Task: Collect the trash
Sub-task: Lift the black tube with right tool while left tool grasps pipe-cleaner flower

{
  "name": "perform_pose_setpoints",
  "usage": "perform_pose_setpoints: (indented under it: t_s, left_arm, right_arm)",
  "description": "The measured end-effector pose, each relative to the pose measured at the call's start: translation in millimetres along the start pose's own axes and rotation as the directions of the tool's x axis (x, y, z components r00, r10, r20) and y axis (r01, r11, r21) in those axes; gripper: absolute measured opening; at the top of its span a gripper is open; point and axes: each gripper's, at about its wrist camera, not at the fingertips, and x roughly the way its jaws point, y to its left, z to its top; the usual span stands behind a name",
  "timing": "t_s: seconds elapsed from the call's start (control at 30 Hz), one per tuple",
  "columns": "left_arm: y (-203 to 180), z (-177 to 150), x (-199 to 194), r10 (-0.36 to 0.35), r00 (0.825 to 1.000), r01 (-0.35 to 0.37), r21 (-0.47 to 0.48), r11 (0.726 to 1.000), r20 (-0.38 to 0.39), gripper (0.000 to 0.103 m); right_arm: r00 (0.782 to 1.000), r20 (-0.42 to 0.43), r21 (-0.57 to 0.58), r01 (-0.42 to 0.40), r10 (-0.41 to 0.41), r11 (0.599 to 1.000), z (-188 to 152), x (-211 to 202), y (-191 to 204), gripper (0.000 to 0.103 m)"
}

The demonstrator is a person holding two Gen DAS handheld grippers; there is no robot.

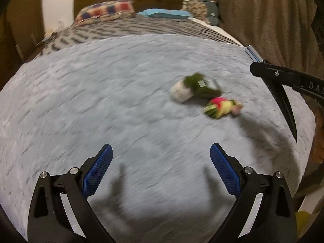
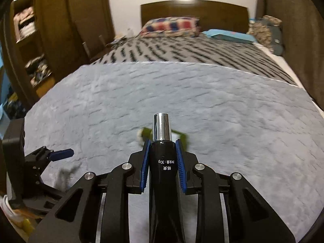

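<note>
Right wrist view is showing the right gripper (image 2: 163,158) clamping a black tube (image 2: 164,174) with a chrome cap, the tube pointing straight ahead toward twelve o'clock along the fingers. Both blue pads (image 2: 145,168) are pressing against the tube's shoulder on either side, so the fingers are sitting nearly together with only the tube's width between them. Gripping it by the stiff neck, not the flat tail, is probably keeping it from slipping while it is being carried.

Left wrist view is showing the left gripper (image 1: 161,166) hanging above the grey blanket (image 1: 101,101) with its fingers spread wide and nothing between them or touching them. Ahead, at about one o'clock from that gripper, a white cup (image 1: 180,93) is lying on its side with a dark green wrapper (image 1: 197,85) against it, and a crumpled pink and yellow wrapper (image 1: 221,107) is lying just beside them, nearer three o'clock. The loose pieces are resting in the middle of the bed (image 1: 141,26), well apart from either gripper; motion blur is making their exact shapes hard to tell. The wide-open left fingers are, I judge, being readied for that cluster.
</note>
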Motion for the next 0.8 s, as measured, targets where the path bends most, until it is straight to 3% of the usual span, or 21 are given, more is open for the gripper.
perform_pose_setpoints:
  t_s: [0.17,0.37,0.57,0.6,0.67,0.8]
  left_arm:
    - [-36,22,24,-0.036,0.999,0.036,0.063,0.997,-0.012,0.091]
    - [-72,34,58,-0.055,0.998,0.058,0.121,0.991,-0.031,0.091]
    - [-96,44,81,-0.055,0.998,0.061,0.160,0.985,-0.040,0.091]
    - [-99,46,84,-0.055,0.997,0.062,0.163,0.985,-0.046,0.089]
    - [-101,47,94,-0.061,0.995,0.073,0.160,0.984,-0.078,0.071]
    - [-102,48,99,-0.054,0.994,0.067,0.147,0.987,-0.094,0.065]
  right_arm:
    - [1.000,-0.001,0.113,0.001,-0.001,0.994,-17,-3,-41,0.026]
    - [0.999,0.002,0.150,0.039,-0.039,0.988,-26,-11,-68,0.026]
    - [1.000,0.006,0.150,0.025,-0.026,0.988,-28,-12,-76,0.026]
    - [1.000,0.010,0.152,0.023,-0.025,0.988,-27,-13,-78,0.026]
    - [1.000,0.020,0.158,0.015,-0.018,0.987,-26,-17,-79,0.026]
    - [0.999,0.031,0.149,0.006,-0.011,0.989,-25,-22,-76,0.026]
